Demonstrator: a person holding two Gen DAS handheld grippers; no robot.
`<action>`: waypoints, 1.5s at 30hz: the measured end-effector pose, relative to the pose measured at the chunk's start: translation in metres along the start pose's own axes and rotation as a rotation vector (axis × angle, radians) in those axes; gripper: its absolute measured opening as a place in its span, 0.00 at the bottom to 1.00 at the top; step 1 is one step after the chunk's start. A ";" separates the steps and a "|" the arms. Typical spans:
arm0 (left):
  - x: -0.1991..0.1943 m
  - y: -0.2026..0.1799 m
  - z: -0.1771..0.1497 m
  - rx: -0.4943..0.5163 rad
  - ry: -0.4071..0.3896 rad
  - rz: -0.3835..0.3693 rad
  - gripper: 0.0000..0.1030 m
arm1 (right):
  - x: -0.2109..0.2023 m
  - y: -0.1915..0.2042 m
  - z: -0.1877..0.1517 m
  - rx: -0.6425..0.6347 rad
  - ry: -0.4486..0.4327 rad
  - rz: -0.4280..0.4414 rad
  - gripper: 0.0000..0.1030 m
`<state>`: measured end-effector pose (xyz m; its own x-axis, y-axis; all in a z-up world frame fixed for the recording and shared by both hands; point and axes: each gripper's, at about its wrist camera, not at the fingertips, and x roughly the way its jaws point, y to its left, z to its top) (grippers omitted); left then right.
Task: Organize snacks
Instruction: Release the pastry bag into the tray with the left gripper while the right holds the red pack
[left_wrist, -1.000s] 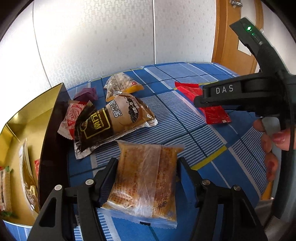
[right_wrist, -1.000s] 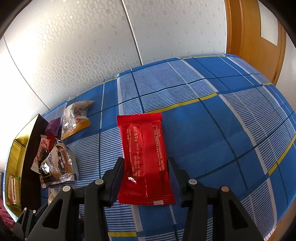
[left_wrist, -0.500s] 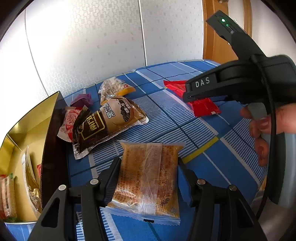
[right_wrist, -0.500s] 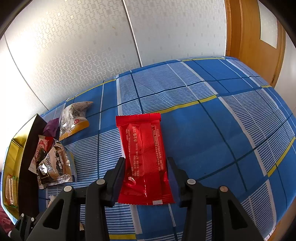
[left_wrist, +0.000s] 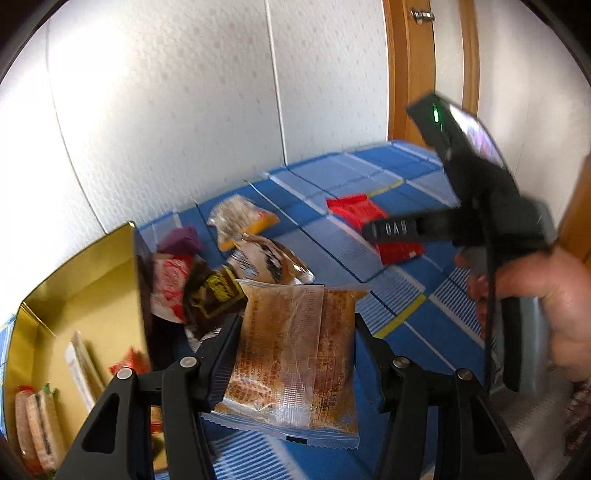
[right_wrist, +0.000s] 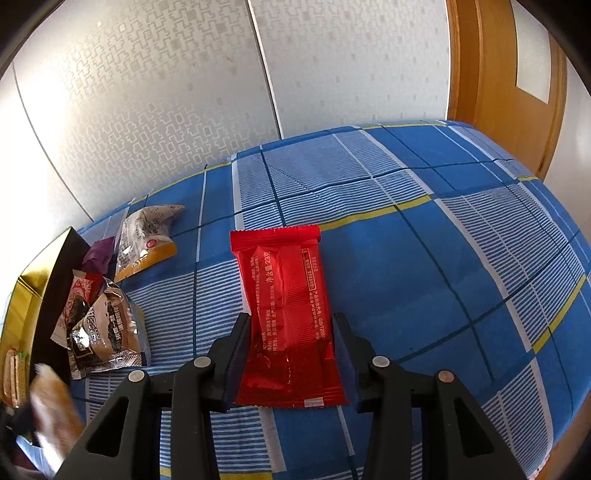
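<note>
My left gripper (left_wrist: 295, 325) is shut on a clear-wrapped brown snack cake (left_wrist: 295, 362). The cake hangs off the blue checked cloth (left_wrist: 406, 295), just right of the gold box (left_wrist: 74, 280). In the right wrist view this cake shows as a blur at the lower left (right_wrist: 51, 406). My right gripper (right_wrist: 290, 321) points down at a red packet (right_wrist: 284, 288) that lies flat on the cloth. Its fingers press on the packet's two long sides. The same red packet (left_wrist: 354, 210) shows under the right gripper's black body in the left wrist view.
A pile of packets lies beside the box: a dark brown one (right_wrist: 103, 332), a red-and-white one (left_wrist: 168, 291), a purple one (left_wrist: 179, 238) and a yellow-ended one (right_wrist: 147, 236). Several snacks stand inside the box (left_wrist: 33, 417). A hand (left_wrist: 535, 295) holds the right gripper. A wooden door (right_wrist: 491, 74) stands at far right.
My left gripper's fingers closed onto the brown cake, then lifted it off the cloth. The red packet and my right gripper have stayed in place.
</note>
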<state>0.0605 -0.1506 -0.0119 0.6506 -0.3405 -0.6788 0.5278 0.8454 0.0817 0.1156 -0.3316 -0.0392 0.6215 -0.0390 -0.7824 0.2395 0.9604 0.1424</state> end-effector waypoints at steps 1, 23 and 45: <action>-0.006 0.007 0.000 -0.010 -0.015 0.001 0.56 | 0.000 0.000 0.000 -0.003 0.004 -0.001 0.42; -0.049 0.119 -0.023 -0.319 -0.070 0.076 0.56 | 0.003 -0.001 0.015 0.145 0.106 0.093 0.41; -0.067 0.189 -0.061 -0.484 -0.019 0.231 0.56 | -0.046 0.077 0.014 0.002 -0.010 0.223 0.41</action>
<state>0.0834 0.0575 0.0041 0.7321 -0.1268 -0.6693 0.0605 0.9907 -0.1215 0.1158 -0.2601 0.0156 0.6665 0.1714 -0.7255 0.0972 0.9449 0.3125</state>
